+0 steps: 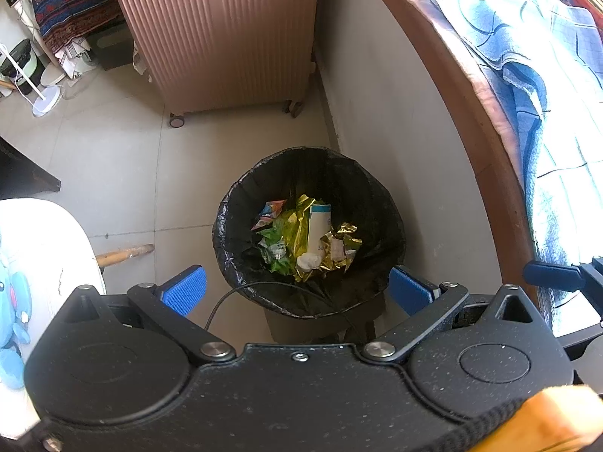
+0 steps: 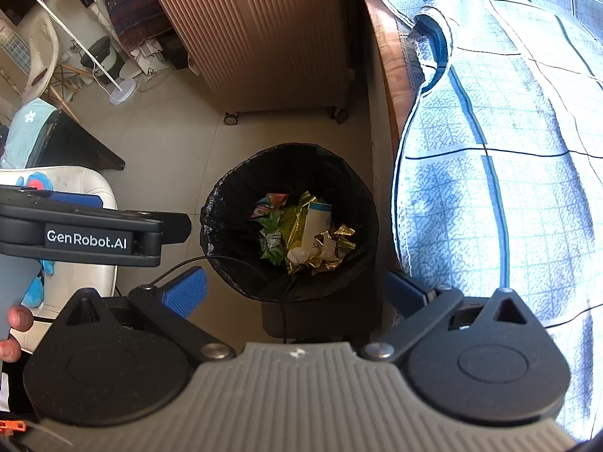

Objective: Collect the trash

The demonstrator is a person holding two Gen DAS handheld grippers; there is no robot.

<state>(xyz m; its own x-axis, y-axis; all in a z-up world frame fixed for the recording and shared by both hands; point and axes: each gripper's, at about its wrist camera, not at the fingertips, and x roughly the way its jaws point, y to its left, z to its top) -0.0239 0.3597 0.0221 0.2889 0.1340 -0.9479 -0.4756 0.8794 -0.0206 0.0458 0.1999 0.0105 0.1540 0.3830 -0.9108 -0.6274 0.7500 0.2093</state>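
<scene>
A round bin lined with a black bag (image 1: 377, 203) (image 2: 233, 203) stands on the floor between the bed and a chair. Trash (image 1: 307, 237) (image 2: 305, 233) lies in its bottom: gold foil, green and colourful wrappers, a white carton and a crumpled white wad. My left gripper (image 1: 297, 290) hovers above the bin's near rim, open, its blue pads empty. My right gripper (image 2: 296, 290) hangs over the same rim, open and empty too. The left gripper's body (image 2: 90, 233) shows at the left of the right wrist view, with a person's fingers (image 2: 15, 331) below it.
A ribbed pink suitcase (image 1: 226, 30) on wheels stands behind the bin. A bed with a blue checked blanket (image 2: 508, 150) runs along the right, its wooden frame (image 1: 478, 120) close to the bin. A white chair with a blue plush toy (image 2: 56, 196) sits left. A thin black cable (image 2: 211, 260) crosses the bin's rim.
</scene>
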